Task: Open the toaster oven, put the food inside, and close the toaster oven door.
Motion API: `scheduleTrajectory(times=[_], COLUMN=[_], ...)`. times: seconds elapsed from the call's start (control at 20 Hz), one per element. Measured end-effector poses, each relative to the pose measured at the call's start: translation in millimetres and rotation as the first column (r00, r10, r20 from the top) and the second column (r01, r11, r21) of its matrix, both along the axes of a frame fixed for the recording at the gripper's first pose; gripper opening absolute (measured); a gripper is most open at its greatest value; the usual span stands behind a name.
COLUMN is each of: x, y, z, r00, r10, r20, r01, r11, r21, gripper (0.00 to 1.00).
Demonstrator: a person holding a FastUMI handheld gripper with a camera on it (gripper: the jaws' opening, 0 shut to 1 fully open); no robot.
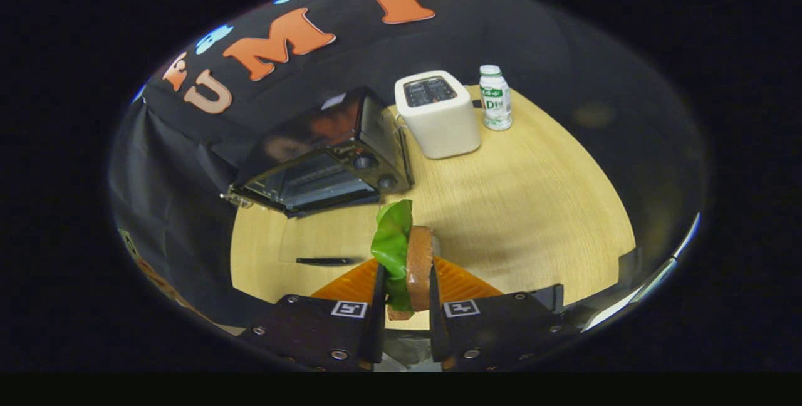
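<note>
My gripper [406, 287] is shut on the food, a sandwich [420, 265] held on edge, with a brown bread slice and a green lettuce leaf [393, 237] sticking up past the fingertips. Beyond the fingers and a little to the left, the black toaster oven [326, 155] stands on the round wooden table [532, 205]. Its glass door [326, 240] appears to lie open and flat toward me, with the dark handle bar [327, 260] at its near edge. The wire rack shows inside the cavity [310, 185]. The sandwich hangs above the table, just short of the door's right corner.
A white pop-up toaster [438, 114] stands right of the oven at the back. A small white bottle with a green label [495, 98] is beside it. Bare tabletop stretches to the right. Black cloth wall hangs behind and left of the oven.
</note>
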State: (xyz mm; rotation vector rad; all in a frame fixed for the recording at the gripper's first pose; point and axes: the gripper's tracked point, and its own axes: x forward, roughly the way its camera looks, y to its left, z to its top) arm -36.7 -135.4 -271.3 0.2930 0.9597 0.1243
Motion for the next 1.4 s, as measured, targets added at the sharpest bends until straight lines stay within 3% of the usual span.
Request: scheduleTrajectory(times=[0.2, 0.4, 0.55, 0.9, 1.2, 1.4], x=[4, 3, 6, 63, 124, 155], y=[43, 101, 145, 212, 229, 217], z=[32, 19, -7, -39, -59, -68], r00=[0.976, 0.921, 0.881, 0.778, 0.703, 0.614], r10=[-0.186, -0.358, -0.46, -0.627, -0.711, -0.789], r20=[0.112, 0.153, 0.106, 0.041, -0.006, -0.04], r01=[0.165, 0.284, 0.356, 0.443, 0.51, 0.546], r11=[0.971, 0.886, 0.795, 0.593, 0.498, 0.387], r21=[0.175, 0.368, 0.492, 0.672, 0.701, 0.743], gripper=[0.3, 0.3, 0.3, 0.3, 0.3, 0.3])
